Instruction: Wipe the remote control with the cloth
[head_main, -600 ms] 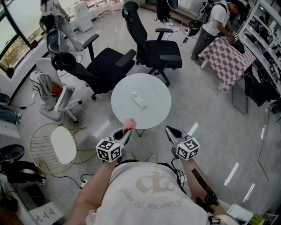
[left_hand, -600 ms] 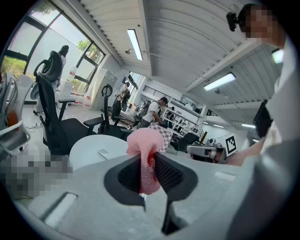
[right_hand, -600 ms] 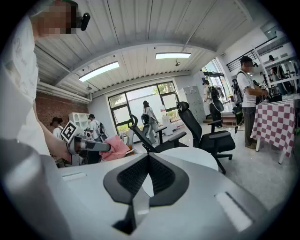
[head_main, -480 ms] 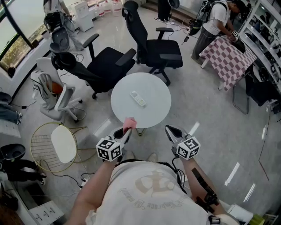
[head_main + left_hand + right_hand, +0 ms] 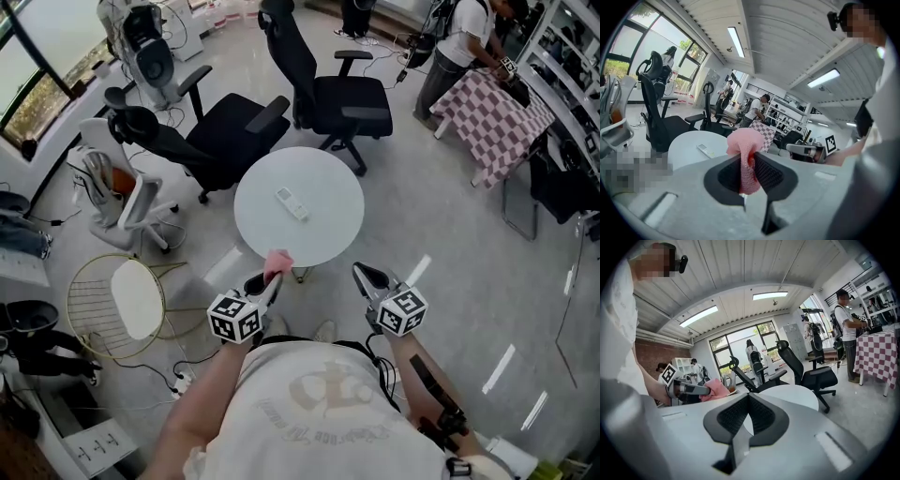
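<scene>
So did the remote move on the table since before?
No. The remote control lies in the same spot near the round table's middle; only the view shifted.

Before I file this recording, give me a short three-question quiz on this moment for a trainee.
1. True or false: the right gripper is shut on the pink cloth.
2. Where does the remote control lie?
A. on the round white table
B. between the right gripper's jaws
C. under the pink cloth
3. Fill in: the left gripper is shut on the ____.

Key
1. False: its jaws are together with nothing between them.
2. A: it lies alone near the middle of the tabletop, apart from both grippers.
3. pink cloth
</scene>
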